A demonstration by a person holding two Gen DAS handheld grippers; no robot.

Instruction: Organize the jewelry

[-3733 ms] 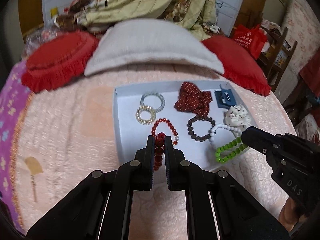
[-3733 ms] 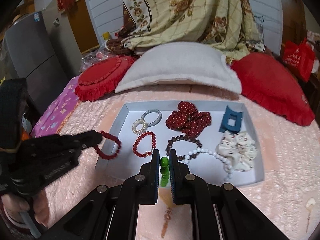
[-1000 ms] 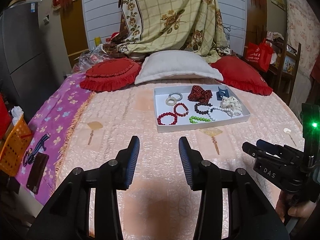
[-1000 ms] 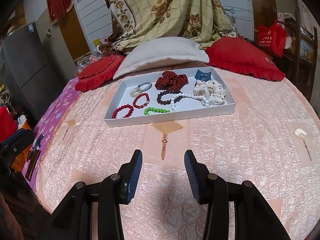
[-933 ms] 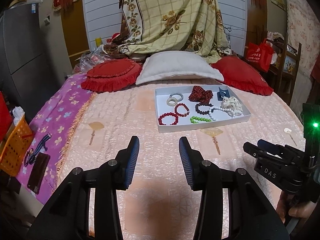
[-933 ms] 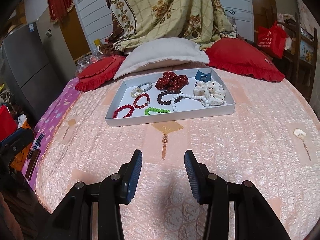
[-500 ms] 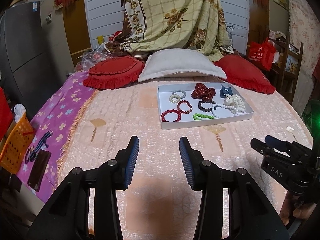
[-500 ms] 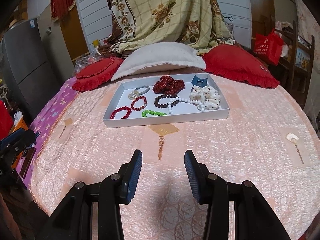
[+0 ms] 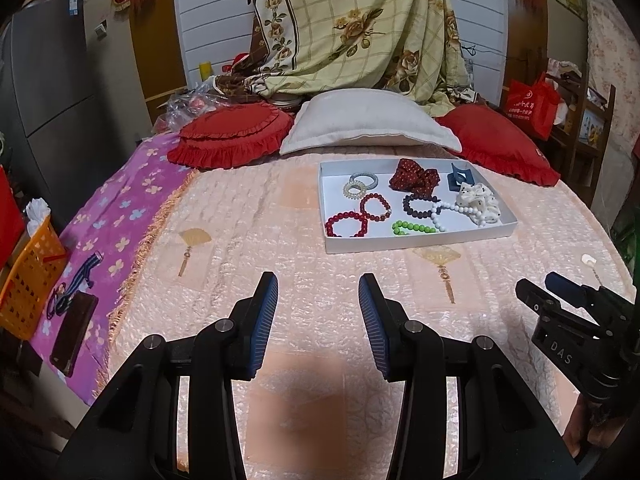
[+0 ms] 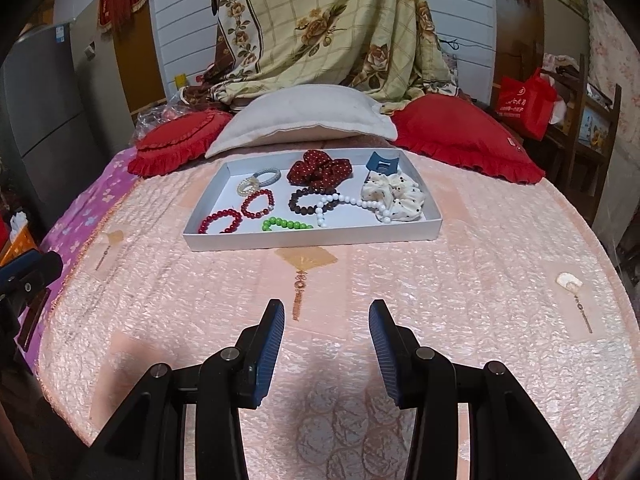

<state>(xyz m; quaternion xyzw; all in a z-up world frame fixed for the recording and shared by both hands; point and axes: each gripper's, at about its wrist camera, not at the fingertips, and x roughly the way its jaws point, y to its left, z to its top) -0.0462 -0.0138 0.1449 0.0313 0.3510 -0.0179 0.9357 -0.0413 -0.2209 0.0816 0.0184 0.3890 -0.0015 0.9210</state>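
Observation:
A white tray [image 9: 416, 243] [image 10: 312, 242] lies on the pink bedspread and holds bead bracelets: a red one [image 9: 346, 225] [image 10: 221, 221], a green one [image 9: 412, 227] [image 10: 286, 224], a dark one [image 10: 307, 201], a white strand [image 10: 352, 202], plus hair ties, a red scrunchie [image 10: 320, 172], a cream scrunchie [image 10: 394, 192] and a blue clip [image 10: 383, 165]. My left gripper [image 9: 318, 286] is open and empty, well short of the tray. My right gripper [image 10: 326, 314] is open and empty, also back from the tray; it shows at the right of the left wrist view [image 9: 560, 292].
Two red cushions [image 9: 232, 136] [image 10: 460, 136] and a white pillow [image 10: 304, 116] lie behind the tray. A purple floral cloth [image 9: 112, 224] covers the bed's left side, with a dark wallet [image 9: 74, 332] on it. An orange basket [image 9: 28, 280] stands at far left.
The red and green bracelets held 3.7 s ago now lie in the tray. Both grippers have opened and pulled back. In the last second the views barely shifted.

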